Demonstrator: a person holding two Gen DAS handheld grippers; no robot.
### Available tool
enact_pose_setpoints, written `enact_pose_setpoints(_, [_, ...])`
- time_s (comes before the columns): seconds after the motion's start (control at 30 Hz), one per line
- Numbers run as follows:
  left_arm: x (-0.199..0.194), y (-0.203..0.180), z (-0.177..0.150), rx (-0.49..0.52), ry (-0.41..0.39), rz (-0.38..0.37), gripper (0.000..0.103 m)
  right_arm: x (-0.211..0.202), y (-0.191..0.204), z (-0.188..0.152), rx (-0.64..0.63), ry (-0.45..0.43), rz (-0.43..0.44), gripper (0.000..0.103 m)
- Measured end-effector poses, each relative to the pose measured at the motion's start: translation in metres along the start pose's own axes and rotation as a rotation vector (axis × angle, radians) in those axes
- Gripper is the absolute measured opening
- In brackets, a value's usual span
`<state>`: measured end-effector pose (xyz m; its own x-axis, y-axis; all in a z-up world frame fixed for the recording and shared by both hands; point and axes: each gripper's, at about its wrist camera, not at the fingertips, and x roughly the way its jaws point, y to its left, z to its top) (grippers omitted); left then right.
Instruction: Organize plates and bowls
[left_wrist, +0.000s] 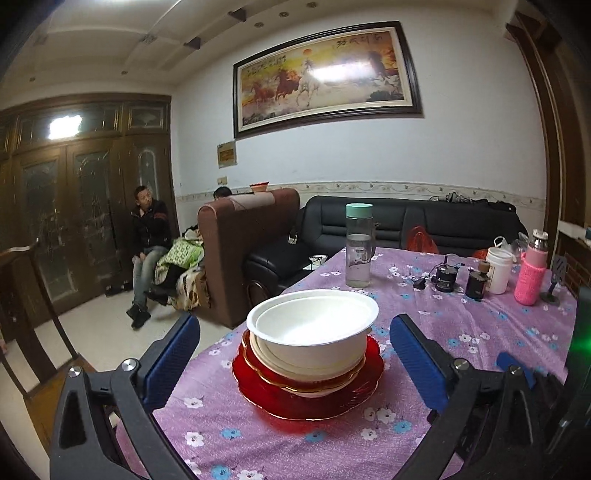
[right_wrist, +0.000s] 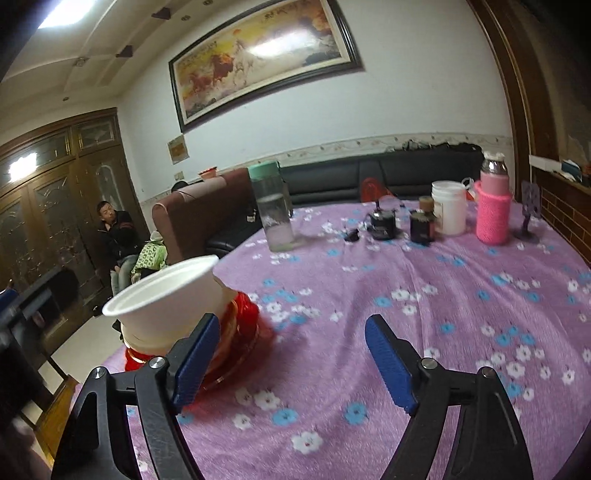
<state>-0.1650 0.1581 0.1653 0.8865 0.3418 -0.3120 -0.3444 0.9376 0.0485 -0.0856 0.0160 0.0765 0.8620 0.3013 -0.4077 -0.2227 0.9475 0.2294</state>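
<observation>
Left wrist view: table (left_wrist: 461, 369) in purple floral cloth, the stack at its near left edge. Red plate (left_wrist: 258, 384) at the bottom, one; a gold-rimmed plate (left_wrist: 306, 386) on it, one; two white bowls (left_wrist: 314, 332) nested on top, possibly more hidden. Judged: the plates look like glass or ceramic, stiff, slippery and breakable; the bowls look light and thin-walled. Best hold is on a rim. Left gripper (left_wrist: 295, 347) is spread wide, pads clear of the stack on either side. Right gripper (right_wrist: 291, 350) is spread, holding nothing, the stack beside its left finger.
</observation>
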Motion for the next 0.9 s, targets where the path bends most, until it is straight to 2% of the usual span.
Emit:
enact_pose_setpoints(0.13, [0.001, 0.004, 0.0, -0.043, 0.011, 0.01, 0.103, 0.002, 0.001, -0.009, -0.01, 0.015, 0.001, 0.085])
enact_pose_setpoints(0.3, [0.003, 0.002, -0.004, -0.07, 0.038, 0.008, 0.103, -0.002, 0.012, -0.02, -0.075, -0.012, -0.024, 0.087])
enact_pose_setpoints(0.5, [0.012, -0.005, -0.013, -0.031, 0.074, 0.036, 0.103, -0.001, 0.021, -0.031, -0.129, -0.042, -0.08, 0.089])
enact_pose_setpoints(0.63, [0.021, 0.001, -0.016, -0.039, 0.108, 0.051, 0.103, 0.004, 0.019, -0.034, -0.127, -0.035, -0.097, 0.089])
enact_pose_setpoints(0.9, [0.033, 0.014, -0.018, -0.058, 0.167, 0.029, 0.103, 0.008, 0.021, -0.032, -0.139, -0.019, -0.117, 0.091])
